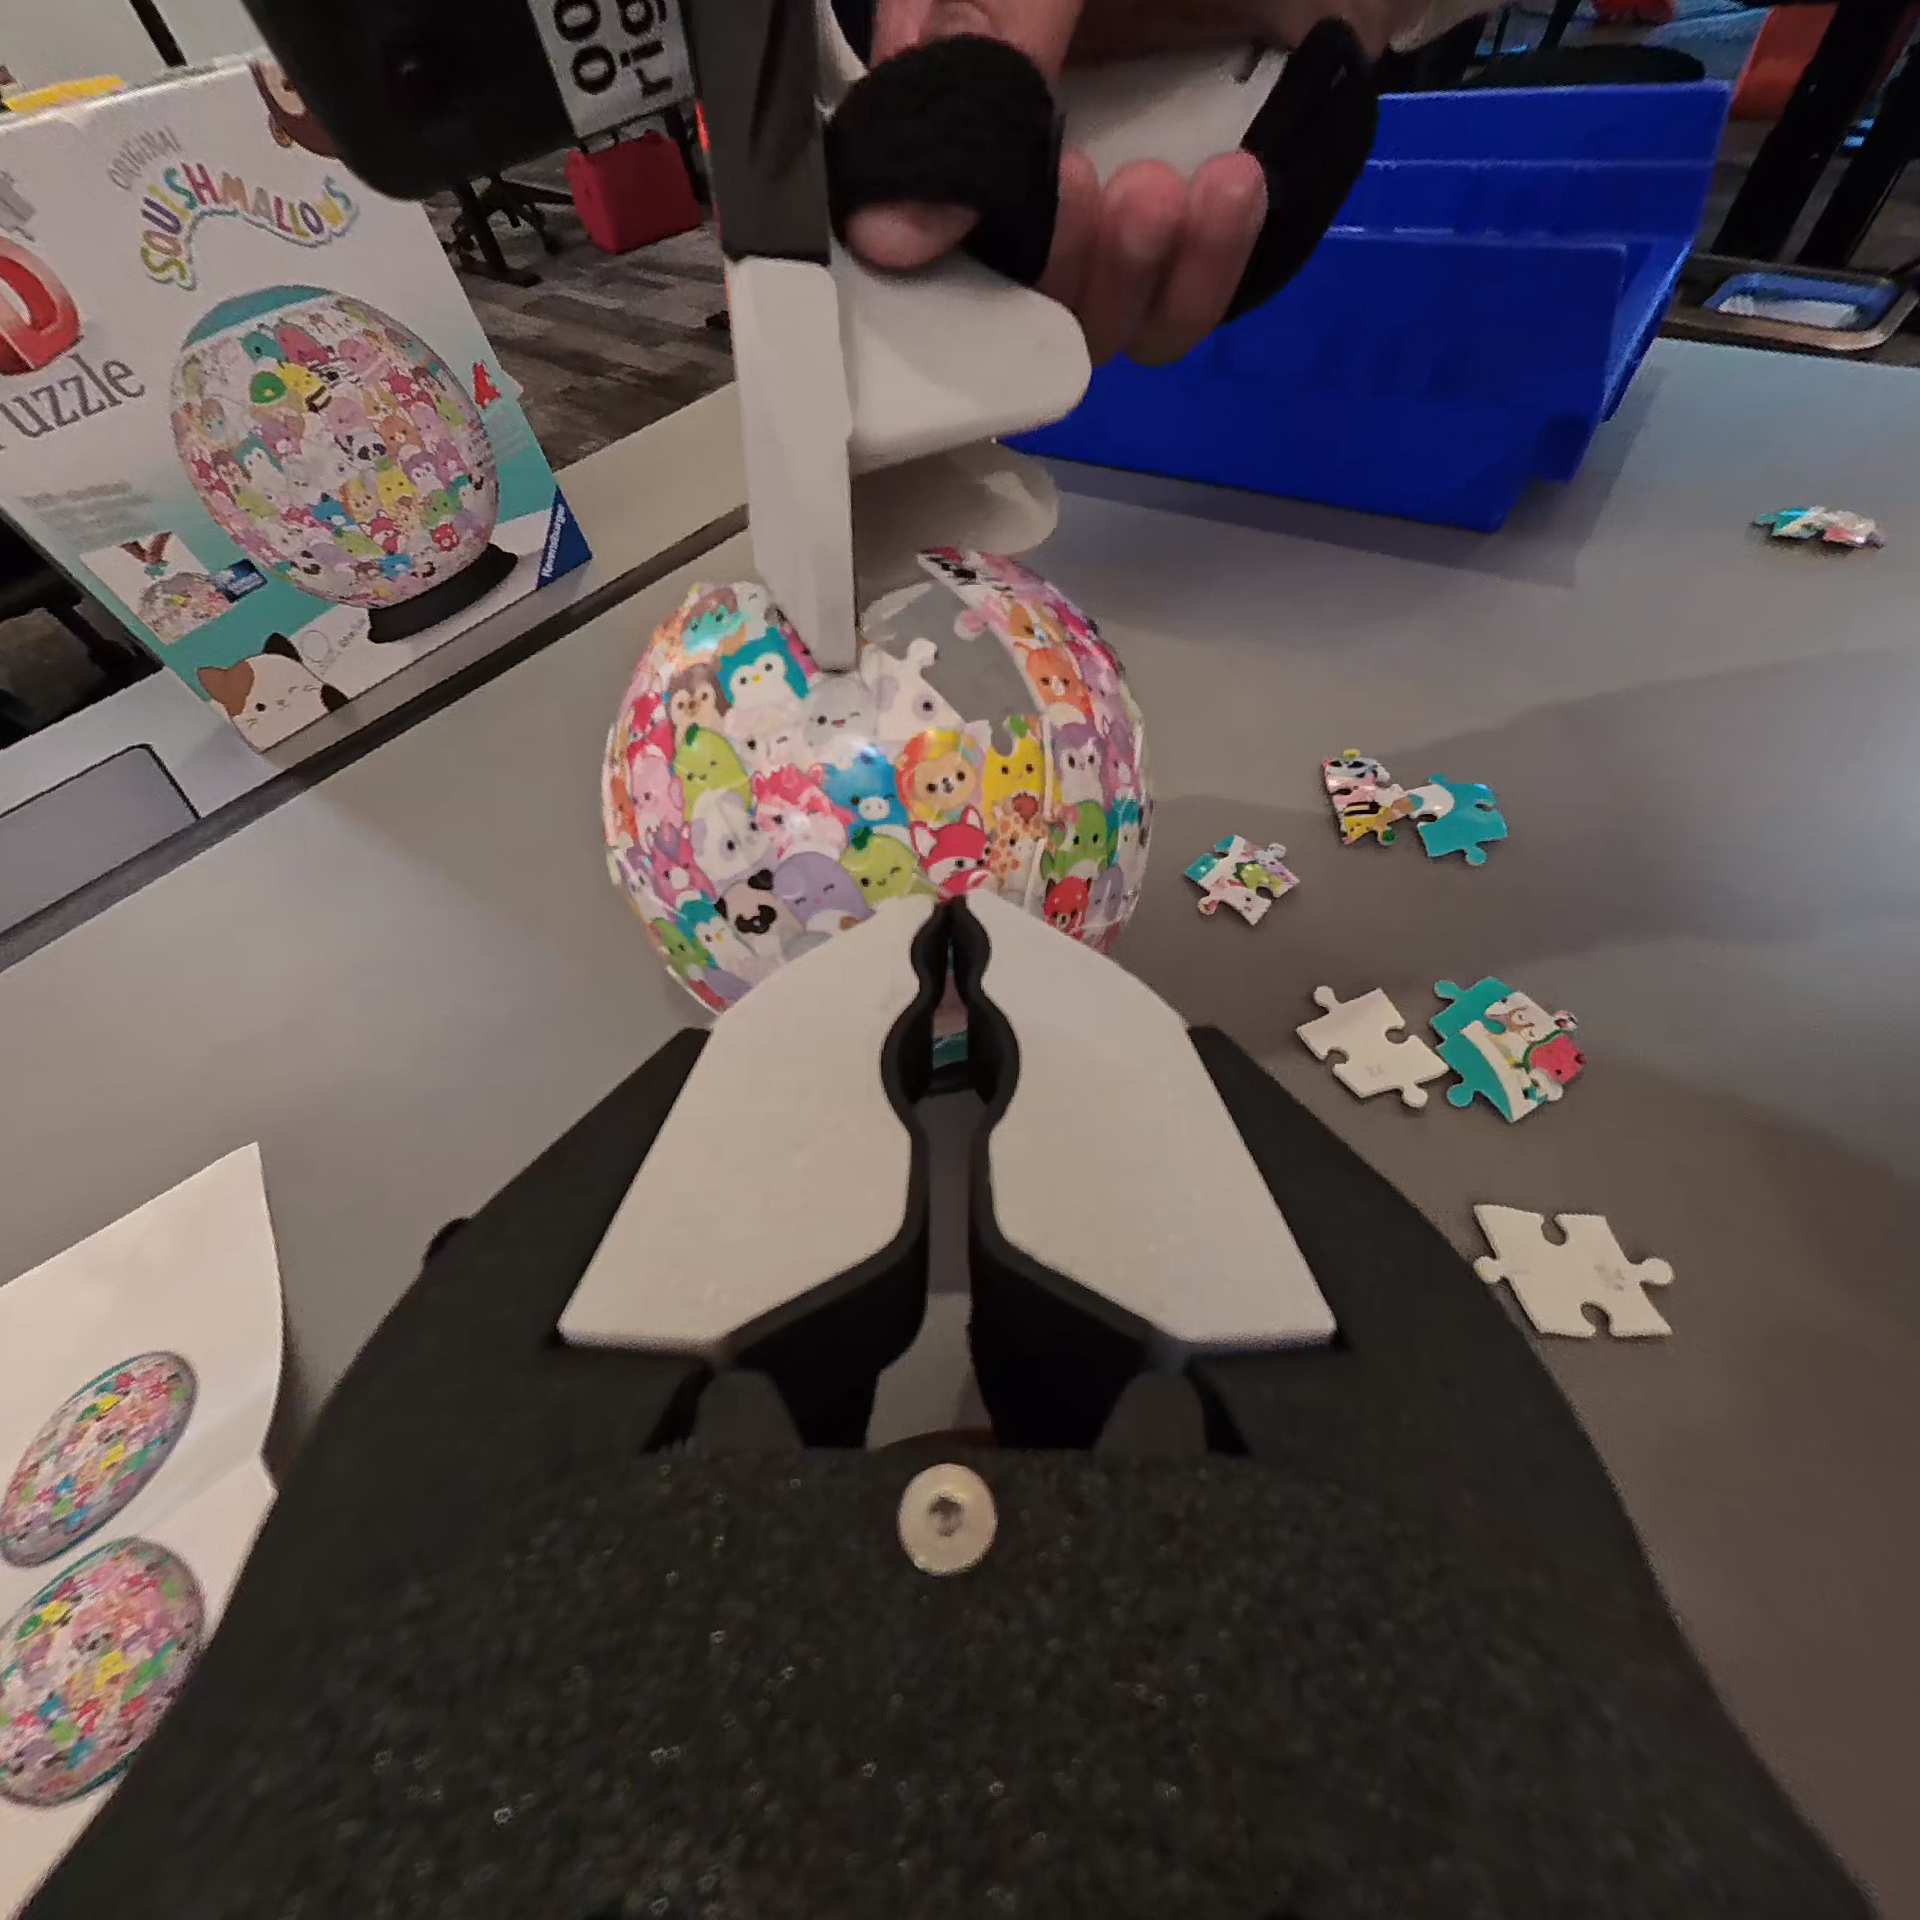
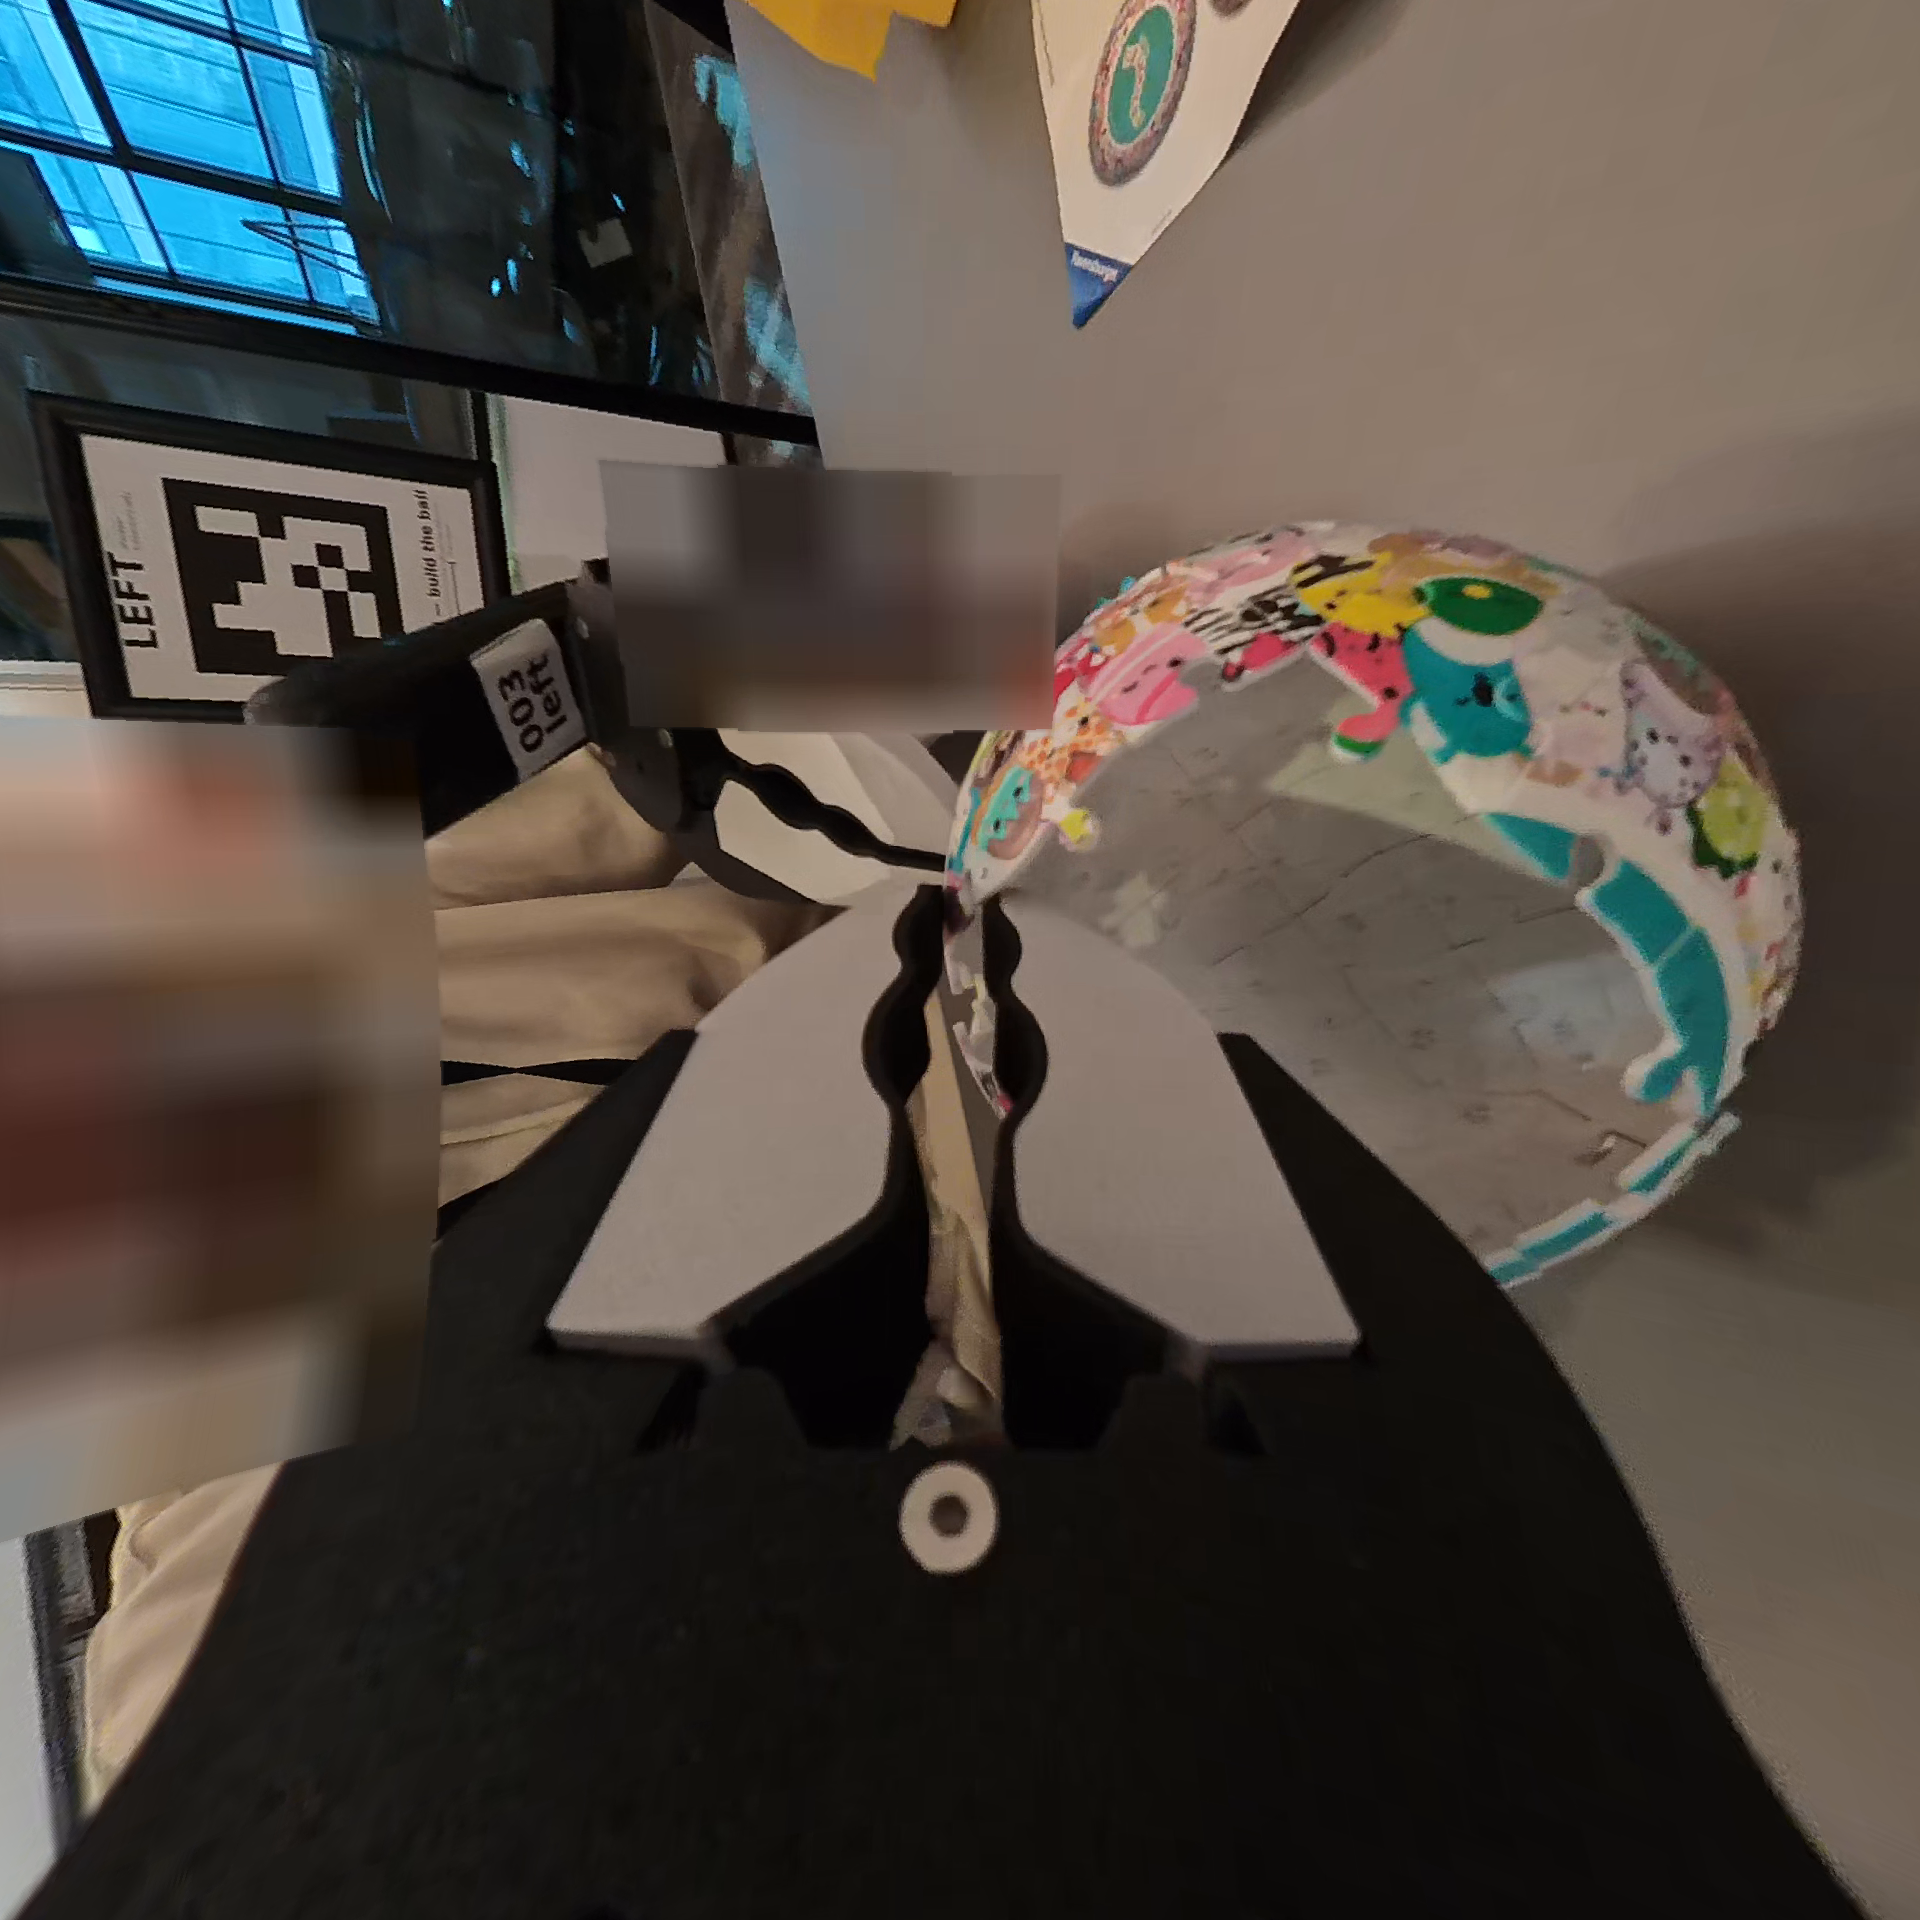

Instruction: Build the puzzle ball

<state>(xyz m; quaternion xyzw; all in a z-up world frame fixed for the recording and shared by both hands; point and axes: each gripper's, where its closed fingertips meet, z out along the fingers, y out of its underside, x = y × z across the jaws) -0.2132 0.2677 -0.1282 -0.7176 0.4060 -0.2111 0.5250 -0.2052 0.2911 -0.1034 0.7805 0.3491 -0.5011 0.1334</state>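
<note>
So the half-built puzzle ball (image 1: 878, 790) sits mid-table (image 1: 364, 987). The left gripper (image 1: 951, 914) is pinched together, tips right against the ball's near side. The right gripper (image 2: 961, 914) comes down from above, clamped on the shell's open rim. Loose pieces (image 1: 1455, 1018) lie right of it, with a blue bin (image 1: 1455, 395) behind.

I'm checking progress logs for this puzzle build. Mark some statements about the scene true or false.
1. The puzzle ball is finished. False: a large gap remains open at its top.
2. Loose pieces lie on the table beside the ball. True.
3. The left gripper has its jaws wide open. False: they are shut, tips against the ball.
4. The right gripper grips a puzzle piece at the ball's rim. True.
5. The bin behind the ball is red. False: it is blue.
</note>
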